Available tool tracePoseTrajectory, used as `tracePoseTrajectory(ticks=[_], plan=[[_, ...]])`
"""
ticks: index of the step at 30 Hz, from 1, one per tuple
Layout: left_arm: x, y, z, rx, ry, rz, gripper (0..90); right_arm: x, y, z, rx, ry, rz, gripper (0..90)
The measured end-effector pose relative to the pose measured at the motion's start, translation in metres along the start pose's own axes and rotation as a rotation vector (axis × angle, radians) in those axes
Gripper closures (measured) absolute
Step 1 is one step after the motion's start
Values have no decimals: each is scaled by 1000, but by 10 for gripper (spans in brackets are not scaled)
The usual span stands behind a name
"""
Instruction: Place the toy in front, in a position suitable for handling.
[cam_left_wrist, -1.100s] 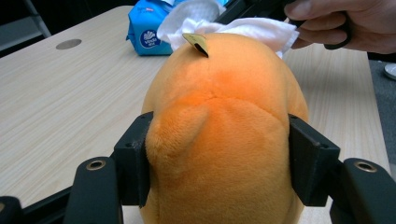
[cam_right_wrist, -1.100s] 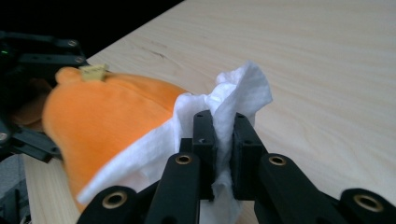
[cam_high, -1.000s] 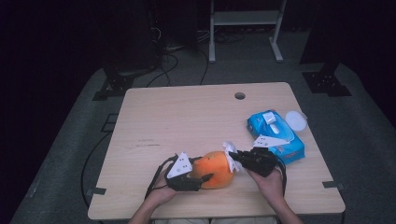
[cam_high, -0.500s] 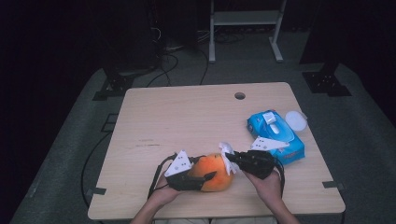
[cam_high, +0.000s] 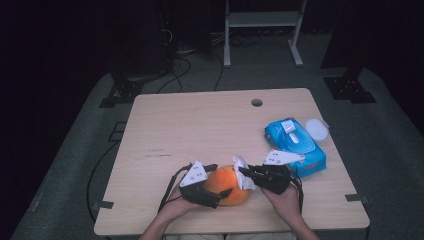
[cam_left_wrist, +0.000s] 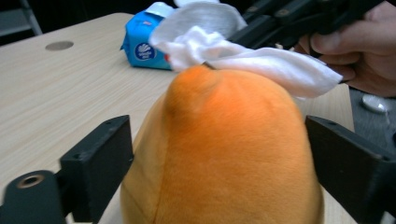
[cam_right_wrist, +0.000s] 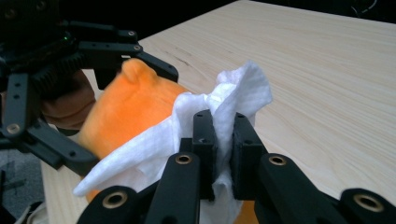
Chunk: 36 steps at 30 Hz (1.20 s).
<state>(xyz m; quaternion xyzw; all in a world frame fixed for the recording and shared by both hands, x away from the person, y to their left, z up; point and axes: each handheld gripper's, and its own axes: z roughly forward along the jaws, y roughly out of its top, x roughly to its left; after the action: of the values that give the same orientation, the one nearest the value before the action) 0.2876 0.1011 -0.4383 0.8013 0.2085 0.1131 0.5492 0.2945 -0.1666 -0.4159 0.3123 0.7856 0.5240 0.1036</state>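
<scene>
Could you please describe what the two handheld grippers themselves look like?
Both the left gripper and right gripper are black linkage frames with flat rectangular pads and brass-coloured pivot rivets. Each carries a grey three-cornered plate on top and trails a black cable. The person's forearms are sleeveless.

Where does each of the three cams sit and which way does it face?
High view: above the person's side, facing forward and down on the table; forearms, left gripper and right gripper show.
Left gripper view: rides the left gripper, looks along its open fingers, just opened, flanking the orange plush toy; the other hand shows.
Right gripper view: rides the right gripper, shut on the white wipe; the left gripper shows behind.
Shared: toy and wipe in all three; the blue wipes pack in high and left gripper views.
</scene>
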Motion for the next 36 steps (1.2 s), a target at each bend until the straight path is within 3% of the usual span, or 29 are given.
tracePoseTrajectory(ticks=[6, 7, 11, 16, 19, 21, 24, 28, 36], plan=[[10, -7, -3, 26, -61, -64, 57, -5, -3, 1, 18, -21, 19, 819], [10, -7, -5, 28, -65, -61, 102, -4, -3, 2, 20, -22, 18, 818], [3, 1, -8, 28, -24, -11, 298, 2, 2, -1, -2, -42, -6, 819], [-7, 10, -3, 38, 3, 38, 339, 19, 13, -9, -82, 33, -44, 818], [-12, 18, -7, 36, 12, 67, 347, 30, 18, -8, -85, 23, -99, 819], [-11, 18, -8, 39, 18, 75, 348, 27, 17, -8, -78, 19, -84, 819], [-9, 14, -5, 45, 8, 55, 314, 17, 8, -2, -40, 10, -41, 819], [-6, 14, -4, 39, 11, 41, 187, 9, 1, 3, -19, 4, -6, 820], [10, 4, -15, 50, -25, -26, 70, 2, -4, 3, -3, -19, 11, 821]])
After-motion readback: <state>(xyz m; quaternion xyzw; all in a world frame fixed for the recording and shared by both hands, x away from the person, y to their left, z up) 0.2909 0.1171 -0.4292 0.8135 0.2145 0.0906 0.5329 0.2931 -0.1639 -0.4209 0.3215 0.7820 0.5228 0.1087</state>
